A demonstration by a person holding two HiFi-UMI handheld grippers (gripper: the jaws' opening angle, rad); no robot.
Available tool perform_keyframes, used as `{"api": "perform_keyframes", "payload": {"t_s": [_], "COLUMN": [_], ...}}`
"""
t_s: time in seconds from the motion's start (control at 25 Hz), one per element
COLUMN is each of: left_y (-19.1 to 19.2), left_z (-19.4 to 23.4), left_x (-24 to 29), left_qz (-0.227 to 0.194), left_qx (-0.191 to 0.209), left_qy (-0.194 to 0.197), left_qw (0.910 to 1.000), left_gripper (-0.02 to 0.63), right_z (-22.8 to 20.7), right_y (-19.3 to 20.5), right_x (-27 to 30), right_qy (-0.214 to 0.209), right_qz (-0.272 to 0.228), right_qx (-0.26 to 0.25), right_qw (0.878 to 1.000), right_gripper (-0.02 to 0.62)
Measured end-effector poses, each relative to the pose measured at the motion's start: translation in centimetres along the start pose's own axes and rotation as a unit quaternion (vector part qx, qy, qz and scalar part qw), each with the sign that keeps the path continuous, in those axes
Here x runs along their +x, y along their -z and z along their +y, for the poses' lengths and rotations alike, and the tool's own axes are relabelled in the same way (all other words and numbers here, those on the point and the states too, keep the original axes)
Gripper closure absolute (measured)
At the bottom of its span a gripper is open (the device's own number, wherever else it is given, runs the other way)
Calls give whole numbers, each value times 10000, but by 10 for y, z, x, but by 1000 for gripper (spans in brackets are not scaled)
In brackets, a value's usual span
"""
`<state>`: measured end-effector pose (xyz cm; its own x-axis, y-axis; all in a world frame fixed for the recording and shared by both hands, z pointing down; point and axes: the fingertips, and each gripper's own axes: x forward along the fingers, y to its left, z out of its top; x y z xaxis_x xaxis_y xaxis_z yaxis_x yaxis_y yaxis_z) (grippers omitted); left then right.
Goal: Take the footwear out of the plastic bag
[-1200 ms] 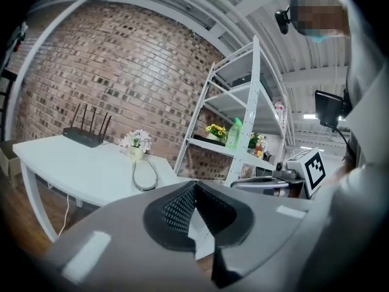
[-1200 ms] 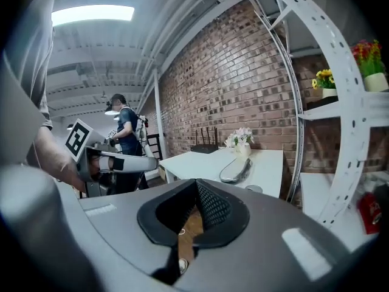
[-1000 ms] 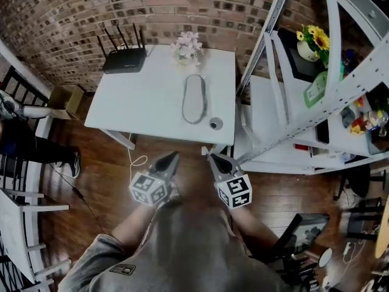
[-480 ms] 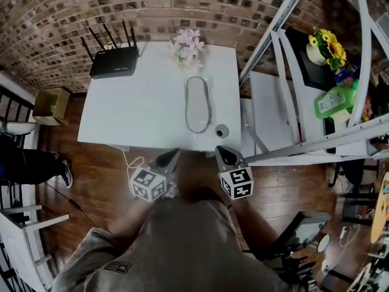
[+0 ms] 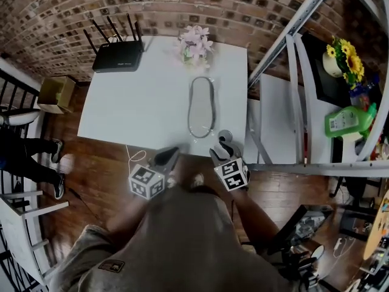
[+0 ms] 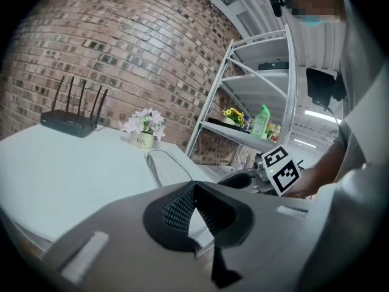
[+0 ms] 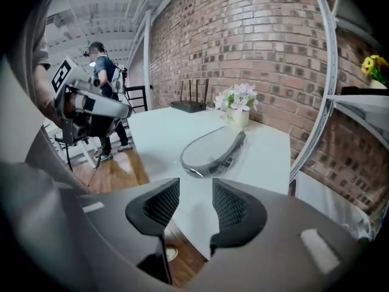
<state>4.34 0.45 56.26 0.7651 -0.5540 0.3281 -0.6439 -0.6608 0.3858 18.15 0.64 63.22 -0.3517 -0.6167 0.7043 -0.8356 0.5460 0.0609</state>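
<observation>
Seemingly the approach step: left gripper (image 5: 170,157) pressed together, right gripper (image 5: 223,142) opening, empty; next, reach the plastic bag (image 5: 201,105).

We've got a smooth, matt white table (image 5: 134,96), a clear, glossy plastic bag (image 5: 201,107) catching highlights on it, a rough brick wall (image 5: 213,5) behind, a polished dark wood floor (image 5: 97,169) below and a white-painted metal rack (image 5: 296,26) alongside.
</observation>
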Motion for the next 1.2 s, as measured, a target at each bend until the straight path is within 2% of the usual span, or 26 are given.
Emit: {"api": "perform_keyframes", "payload": {"t_s": [0.2,0.24,0.32,0.4,0.84,1.2], "left_y": [9,10,12,14,27,20], "left_z": [6,7,9,11,13,63], "left_x": [0,-1,-1,0,6,-11], "left_qz": [100,118,145,171,368,395], "left_qx": [-119,-142,-179,-202,-370,-422], "left_qy": [-263,-326,-444,-545,-712,-497], "left_qw": [9995,9993,9987,9982,9961,9971], "left_gripper": [604,605,604,604,604,604], "right_z": [-7,-7,-8,-7,25,79], "right_y": [15,16,13,9,-16,-52], "right_x": [23,25,27,29,33,62], "right_qy": [-188,-217,-259,-357,-1016,-1231], "right_qz": [280,301,265,178,-81,18], "right_qx": [-123,-114,-130,-155,-101,-25], "right_qw": [9994,9992,9992,9991,9947,9924], "right_gripper": [417,437,534,580,581,578]}}
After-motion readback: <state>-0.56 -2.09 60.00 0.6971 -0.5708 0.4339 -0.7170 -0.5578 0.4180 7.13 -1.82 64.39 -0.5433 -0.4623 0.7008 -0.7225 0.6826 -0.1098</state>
